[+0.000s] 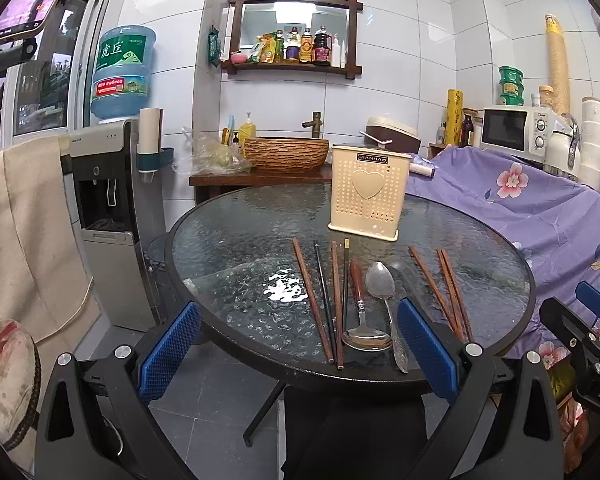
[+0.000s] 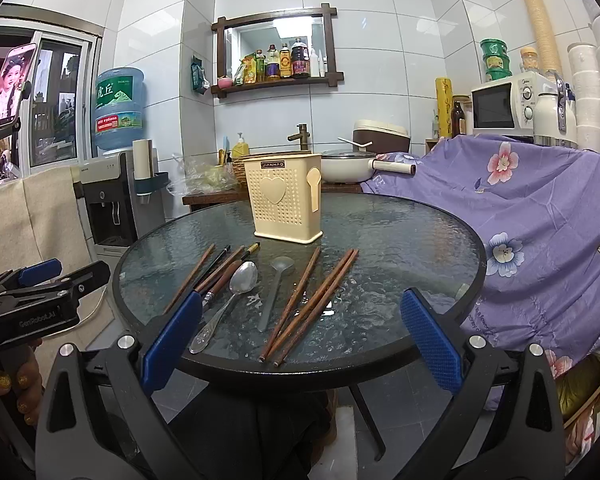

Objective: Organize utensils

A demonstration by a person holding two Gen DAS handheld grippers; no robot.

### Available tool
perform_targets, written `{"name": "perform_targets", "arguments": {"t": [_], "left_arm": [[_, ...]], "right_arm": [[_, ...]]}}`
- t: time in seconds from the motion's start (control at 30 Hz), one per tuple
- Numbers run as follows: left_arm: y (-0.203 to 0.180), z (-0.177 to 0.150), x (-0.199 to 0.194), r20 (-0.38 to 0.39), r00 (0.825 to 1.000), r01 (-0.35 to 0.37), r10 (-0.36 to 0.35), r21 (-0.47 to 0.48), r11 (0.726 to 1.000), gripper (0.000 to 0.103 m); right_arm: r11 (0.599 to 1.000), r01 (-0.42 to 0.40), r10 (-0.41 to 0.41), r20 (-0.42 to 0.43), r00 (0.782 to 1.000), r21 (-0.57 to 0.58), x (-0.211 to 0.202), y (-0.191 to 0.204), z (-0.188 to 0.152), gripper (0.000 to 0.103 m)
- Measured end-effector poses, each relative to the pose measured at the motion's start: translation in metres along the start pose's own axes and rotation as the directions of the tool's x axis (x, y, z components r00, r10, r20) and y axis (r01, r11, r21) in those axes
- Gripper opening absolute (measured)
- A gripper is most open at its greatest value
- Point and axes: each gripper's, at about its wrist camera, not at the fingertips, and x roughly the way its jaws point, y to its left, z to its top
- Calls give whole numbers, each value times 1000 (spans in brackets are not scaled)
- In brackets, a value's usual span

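A cream perforated utensil holder (image 1: 370,194) (image 2: 286,198) stands upright at the back of the round glass table (image 1: 240,236) (image 2: 400,248). In front of it lie several brown and black chopsticks (image 1: 312,300) (image 2: 190,280), a wooden-handled spoon (image 1: 362,312), a metal spoon (image 1: 382,284) (image 2: 242,280), a clear plastic spoon (image 2: 276,288) and more brown chopsticks (image 1: 454,296) (image 2: 320,304). My left gripper (image 1: 300,308) hovers open over the table's near edge, above the left chopsticks and the spoons. Open too, my right gripper (image 2: 303,295) hangs above the right-hand chopsticks. Neither holds anything.
A purple floral cloth (image 2: 540,220) covers the counter to the right, with a microwave (image 2: 500,104) on it. A water dispenser (image 1: 104,200) stands left, a wooden sink counter (image 1: 260,178) behind the table. A hand (image 2: 20,384) holds the left gripper's handle.
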Motion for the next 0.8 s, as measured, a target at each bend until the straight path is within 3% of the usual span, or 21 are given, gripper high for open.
{"name": "perform_targets", "arguments": {"t": [0.8], "left_arm": [[0,-1,-2,-1,1000,5,-5,5,1000,97]], "right_arm": [[1000,-3,3,-1,1000,1,-1,0,0,98]]}}
